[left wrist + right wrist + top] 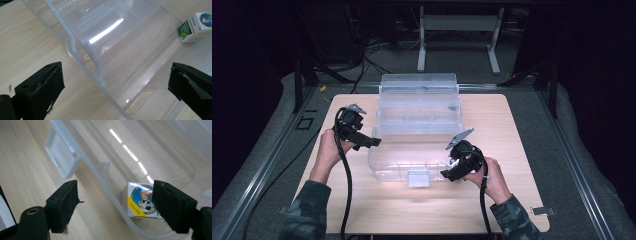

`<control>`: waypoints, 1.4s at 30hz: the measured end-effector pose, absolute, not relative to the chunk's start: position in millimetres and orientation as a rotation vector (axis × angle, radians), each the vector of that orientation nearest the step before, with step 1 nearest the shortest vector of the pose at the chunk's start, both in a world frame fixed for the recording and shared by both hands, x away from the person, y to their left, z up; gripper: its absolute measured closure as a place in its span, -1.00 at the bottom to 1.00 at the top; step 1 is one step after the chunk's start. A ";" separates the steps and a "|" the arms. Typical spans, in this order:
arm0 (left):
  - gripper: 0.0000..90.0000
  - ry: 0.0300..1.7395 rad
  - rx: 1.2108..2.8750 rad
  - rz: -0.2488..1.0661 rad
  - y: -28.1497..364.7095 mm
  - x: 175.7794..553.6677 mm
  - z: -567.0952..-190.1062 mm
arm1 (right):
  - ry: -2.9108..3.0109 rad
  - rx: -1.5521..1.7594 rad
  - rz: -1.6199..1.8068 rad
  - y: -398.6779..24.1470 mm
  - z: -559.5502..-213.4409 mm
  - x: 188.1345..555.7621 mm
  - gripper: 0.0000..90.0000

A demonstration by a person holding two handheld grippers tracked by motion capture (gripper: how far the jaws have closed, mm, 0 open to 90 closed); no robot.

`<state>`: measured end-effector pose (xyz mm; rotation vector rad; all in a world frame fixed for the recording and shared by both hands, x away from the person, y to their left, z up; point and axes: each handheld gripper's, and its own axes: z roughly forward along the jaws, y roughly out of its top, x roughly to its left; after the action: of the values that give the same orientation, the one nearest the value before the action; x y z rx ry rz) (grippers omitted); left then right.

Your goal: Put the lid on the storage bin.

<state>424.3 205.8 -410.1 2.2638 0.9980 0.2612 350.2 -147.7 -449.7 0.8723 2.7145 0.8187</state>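
Clear plastic bin [414, 142] positioned mid-counter [492, 200], lid swung open at rear for access. Small printed carton [141, 200] located inside bin, by near right wall. Right claw [451, 167] held wide open at bin's front right corner, nothing gripped. Left claw [372, 142] held wide open at left rim, empty.

1. A light wooden table [422, 205] carries the work, its grain running across the top.
2. Grey carpeted floor [592, 165] surrounds it.
3. A white metal frame with two legs [457, 30] stands beyond the far edge.
4. Dark cables [377, 47] lie tangled on the floor behind, near that frame.
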 end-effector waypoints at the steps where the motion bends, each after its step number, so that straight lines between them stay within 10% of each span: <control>1: -1.00 0.993 2.267 0.267 204.0 427.1 -408.3 | 2.710 0.871 0.819 -147.3 -450.2 350.1 -0.47; 29: -0.99 0.897 2.311 0.340 143.7 505.7 -377.5 | 2.703 0.838 0.830 -140.9 -458.7 350.3 -0.05; 42: -0.60 0.926 2.250 0.317 144.1 523.8 -386.3 | 2.717 0.823 0.814 -138.4 -463.4 350.5 0.04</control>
<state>523.8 144.1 -386.3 2.2502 0.9255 0.3169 350.5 -138.4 -463.4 0.8234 2.7168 0.8139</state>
